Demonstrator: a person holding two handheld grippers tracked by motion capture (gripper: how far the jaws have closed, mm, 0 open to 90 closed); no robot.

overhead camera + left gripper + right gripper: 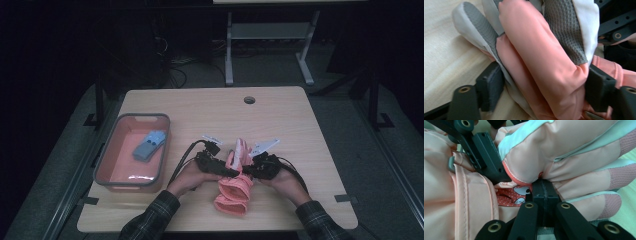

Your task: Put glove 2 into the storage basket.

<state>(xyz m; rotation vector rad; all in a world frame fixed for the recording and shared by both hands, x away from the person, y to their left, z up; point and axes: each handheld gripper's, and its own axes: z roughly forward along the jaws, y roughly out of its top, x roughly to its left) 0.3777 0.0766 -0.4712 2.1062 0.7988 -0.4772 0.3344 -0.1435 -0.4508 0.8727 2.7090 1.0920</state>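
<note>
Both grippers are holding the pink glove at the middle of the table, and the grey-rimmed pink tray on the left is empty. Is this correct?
Not quite: the grey-rimmed pink tray is not empty. A blue glove lies in it, as the high view shows. The rest holds: the left gripper and the right gripper both hold the pink glove at the middle of the wooden table.

The glove (541, 75) is smooth pink cloth with rough, waffle-textured grey patches. The tabletop (280, 120) looks like matt pale wood. The bin (116, 150) is plastic.
</note>
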